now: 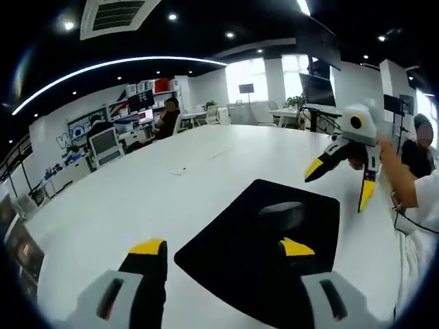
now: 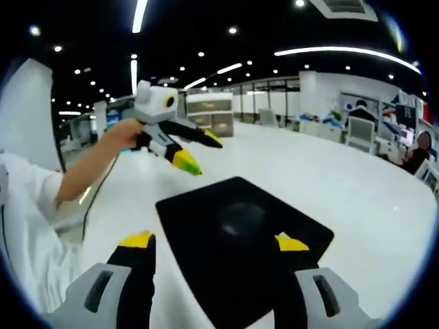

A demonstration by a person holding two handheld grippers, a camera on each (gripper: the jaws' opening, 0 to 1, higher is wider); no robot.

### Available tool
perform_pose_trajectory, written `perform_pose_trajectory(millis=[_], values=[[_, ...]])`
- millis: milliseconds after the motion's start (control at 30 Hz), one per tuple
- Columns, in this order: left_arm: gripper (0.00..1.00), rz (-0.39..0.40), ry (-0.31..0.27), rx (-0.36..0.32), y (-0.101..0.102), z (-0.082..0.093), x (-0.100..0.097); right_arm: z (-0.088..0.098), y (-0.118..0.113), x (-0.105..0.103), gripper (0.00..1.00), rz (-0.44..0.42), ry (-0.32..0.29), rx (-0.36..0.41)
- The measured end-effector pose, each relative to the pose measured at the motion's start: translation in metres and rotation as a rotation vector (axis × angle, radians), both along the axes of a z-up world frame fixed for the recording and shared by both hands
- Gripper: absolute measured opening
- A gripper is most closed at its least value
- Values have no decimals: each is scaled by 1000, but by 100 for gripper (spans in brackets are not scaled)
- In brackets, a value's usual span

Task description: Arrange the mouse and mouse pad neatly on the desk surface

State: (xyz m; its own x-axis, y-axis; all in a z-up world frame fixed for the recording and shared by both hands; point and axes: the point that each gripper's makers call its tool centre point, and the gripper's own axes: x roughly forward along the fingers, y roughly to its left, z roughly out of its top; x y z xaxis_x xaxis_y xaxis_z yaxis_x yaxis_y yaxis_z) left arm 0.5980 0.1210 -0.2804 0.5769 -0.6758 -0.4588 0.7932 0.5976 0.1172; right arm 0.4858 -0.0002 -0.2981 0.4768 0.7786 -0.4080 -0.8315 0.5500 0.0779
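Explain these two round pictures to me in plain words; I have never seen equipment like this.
A person holds a two-jaw tool in each hand; a fisheye camera rides on each one. The left gripper view looks along the left tool, with the right tool entering from the right. The right gripper view looks along the right tool, with the left tool held in the person's hand. Both tools are open and hold nothing. On the white desk lies a black mouse pad with a dark mouse on it.
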Motion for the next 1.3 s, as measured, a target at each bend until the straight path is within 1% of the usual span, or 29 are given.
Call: perform_pose_trajectory(millis=[133,233,433,567,633,800,1000,1300], values=[[65,2,16,2,-10,-11,3,-7,5,0,65,4,13,-2],[66,-4,31,22,-17,-22,5,-13,10,1,65,6,24,-6],[67,-7,55,42,-27,-37,6,-23,15,3,65,14,42,-9],[67,2,50,24,-33,-41,9,-28,16,5,64,10,37,-26],[67,6,50,24,-36,-45,11,-30,18,4,64,15,46,-25],[68,16,44,11,-38,-46,14,-33,20,3,65,21,49,-30],[68,24,46,20,-38,-48,17,-35,20,4,65,19,49,-39],[68,54,42,3,-34,-40,23,-34,29,-2,65,36,43,-45]])
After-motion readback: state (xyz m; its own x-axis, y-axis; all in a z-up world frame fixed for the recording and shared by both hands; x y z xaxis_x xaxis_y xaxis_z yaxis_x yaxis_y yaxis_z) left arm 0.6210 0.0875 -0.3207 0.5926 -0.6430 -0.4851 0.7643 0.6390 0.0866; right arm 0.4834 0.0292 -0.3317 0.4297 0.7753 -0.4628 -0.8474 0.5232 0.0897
